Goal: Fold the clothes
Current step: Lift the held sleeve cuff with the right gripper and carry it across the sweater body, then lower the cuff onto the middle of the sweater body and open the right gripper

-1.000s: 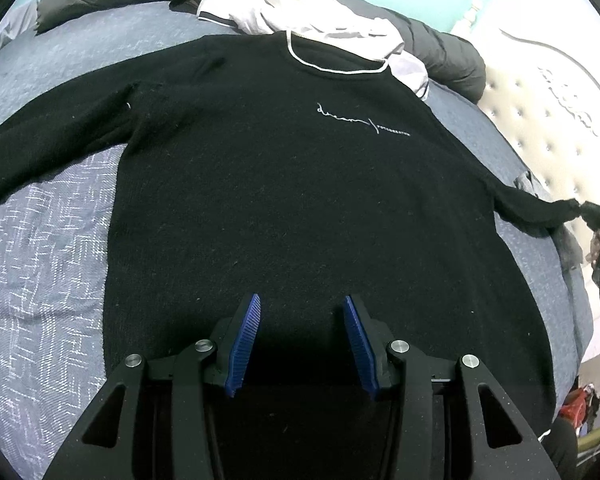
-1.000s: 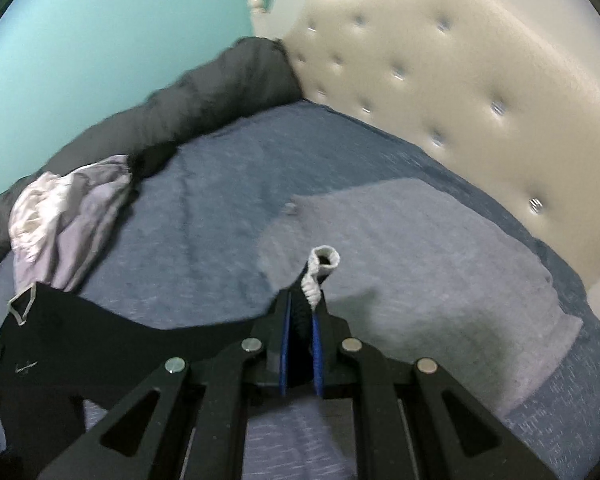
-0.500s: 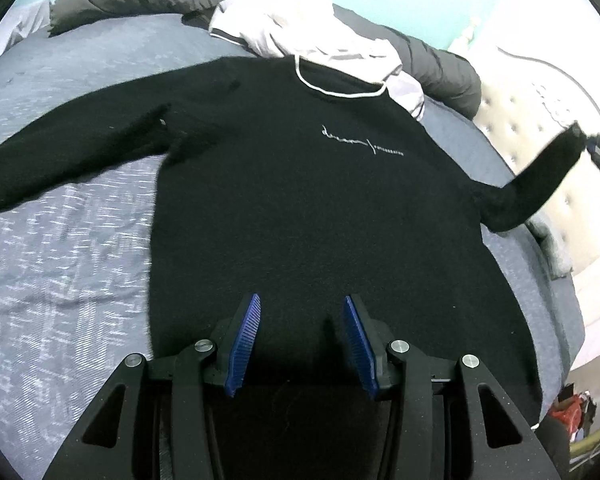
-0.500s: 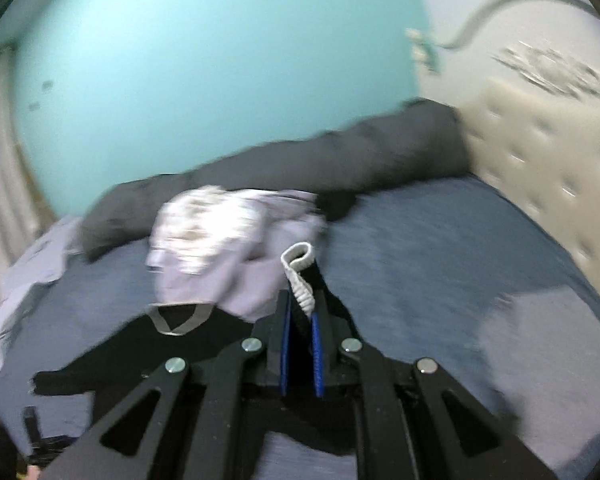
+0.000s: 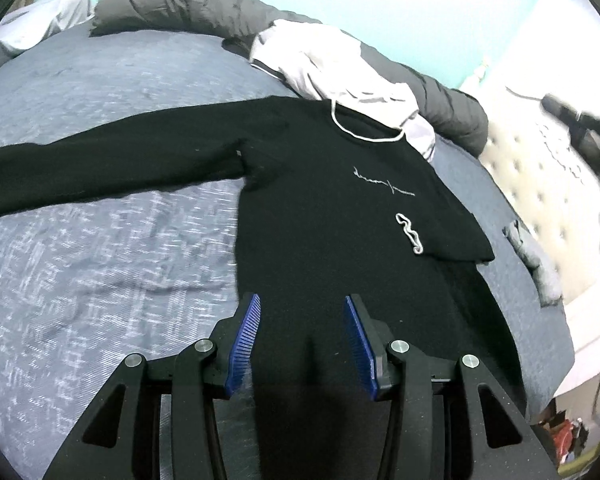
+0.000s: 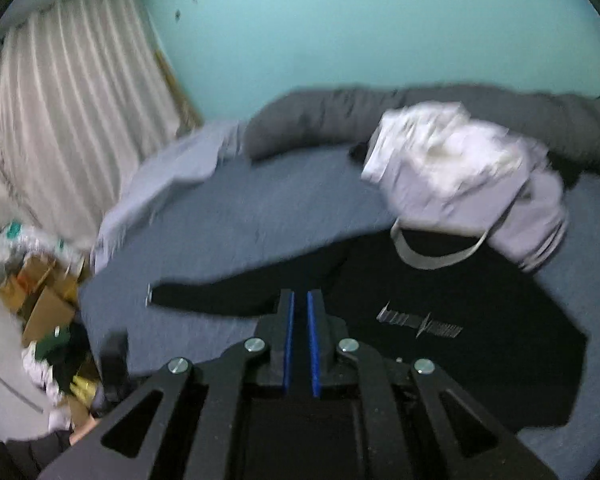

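On the grey bed point(image 5: 100, 240) the black sweater point(image 5: 320, 208) lies flat, one sleeve point(image 5: 440, 236) folded across its chest (white cuff showing), left gripper point(image 5: 300, 344) open above the hem, right gripper point(image 6: 300, 344) closed on nothing.

Bare bed point(image 5: 100, 240) lies open to the left of the black sweater point(image 5: 340, 208), under its outstretched sleeve point(image 5: 100, 172). The far edge is blocked by a rolled grey duvet point(image 5: 188, 4) and a white garment pile point(image 5: 324, 60) touching the collar. A tufted headboard point(image 5: 540, 168) closes the right side; cardboard-box clutter point(image 6: 40, 292) crowds the floor beyond the bed's left edge.
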